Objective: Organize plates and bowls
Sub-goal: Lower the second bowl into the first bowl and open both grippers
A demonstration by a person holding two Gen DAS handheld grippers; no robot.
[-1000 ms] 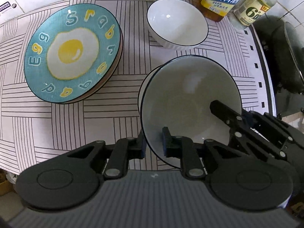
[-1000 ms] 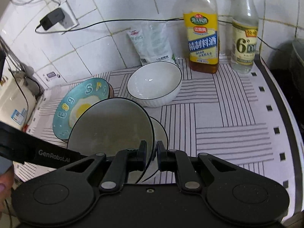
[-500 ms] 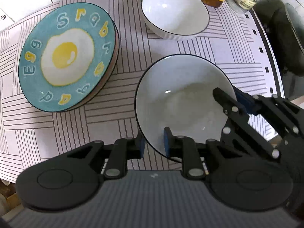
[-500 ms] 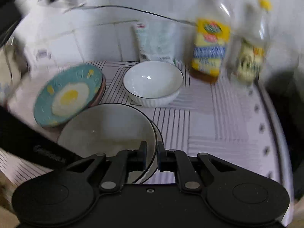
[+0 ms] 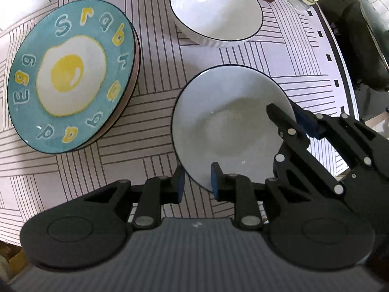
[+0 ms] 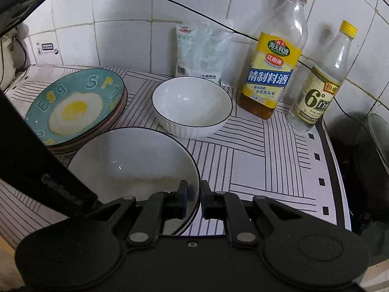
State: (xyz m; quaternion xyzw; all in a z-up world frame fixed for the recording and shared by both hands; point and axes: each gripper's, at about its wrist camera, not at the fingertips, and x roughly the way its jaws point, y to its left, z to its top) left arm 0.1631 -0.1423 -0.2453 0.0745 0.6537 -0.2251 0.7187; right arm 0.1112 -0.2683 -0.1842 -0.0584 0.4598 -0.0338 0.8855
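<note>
A white dark-rimmed bowl [image 5: 231, 124] [image 6: 131, 163] sits low over the striped cloth. My left gripper [image 5: 195, 182] straddles its near rim with jaws apart, not pinching. My right gripper [image 6: 193, 198] straddles its right rim, also a little apart; it shows in the left wrist view [image 5: 291, 119]. A second white bowl [image 5: 215, 9] [image 6: 192, 107] stands behind. A teal egg plate [image 5: 70, 73] [image 6: 73, 107] tops a plate stack at left.
Two bottles [image 6: 272, 56] [image 6: 321, 82] and a white bag [image 6: 201, 51] stand by the tiled wall. A dark stove and pot [image 5: 362, 46] lie to the right. A power cord [image 6: 170, 0] runs along the wall.
The bowl came down from a tilt onto the bowl beneath, which no longer shows. Both grippers' jaws have eased apart on its rim.
</note>
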